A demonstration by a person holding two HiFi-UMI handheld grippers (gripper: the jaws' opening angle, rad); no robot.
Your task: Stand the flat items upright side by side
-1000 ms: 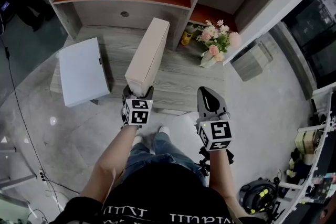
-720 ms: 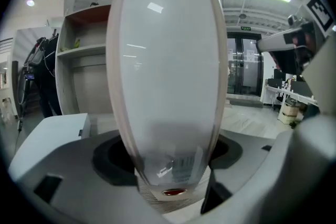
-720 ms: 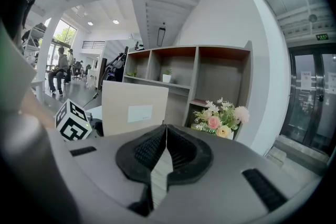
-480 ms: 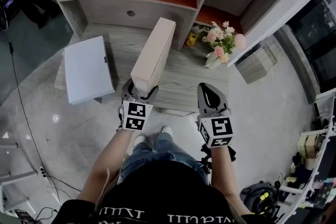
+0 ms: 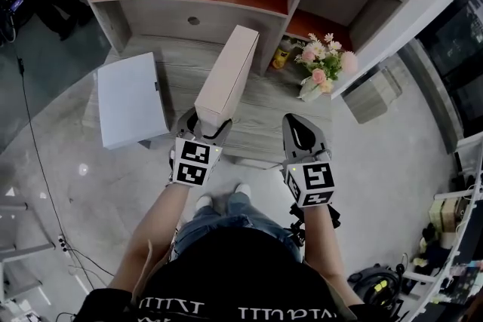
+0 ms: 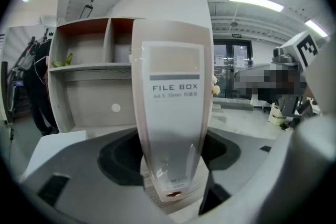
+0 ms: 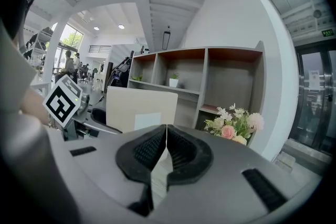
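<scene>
**Head view.** The left claw [image 5: 207,126] grips the near end of a beige file box [image 5: 226,79]. The box is turned onto its narrow edge over the grey counter [image 5: 268,121], with its far end pointing toward the shelf unit [image 5: 189,11]. This view does not show whether the far end touches the counter. A second item, a white box [image 5: 132,98], lies flat at the counter's left end, well apart from the first. The right claw [image 5: 302,136] hovers at the counter's near edge and carries nothing. A flower vase [image 5: 321,75] stands at the right, near the shelf.

**Left gripper view.** The jaws stand at medium width, one on each side of the labelled spine. They have just been closing further, and the file box is clamped between them.

**Right gripper view.** The jaws are pressed together with nothing between them. The broad side of the file box faces this claw.

**Handling.**
- The file box appears to be stiff board with a smooth face. It is probably light if empty.
- The single grip is at one end, so the long body acts as a lever and is likely to sag or twist.
- Grip across the narrow spine, low down.
- Use the free claw to steady the broad face.
- The white box calls for a pinch on an edge that is clear of the counter.
</scene>
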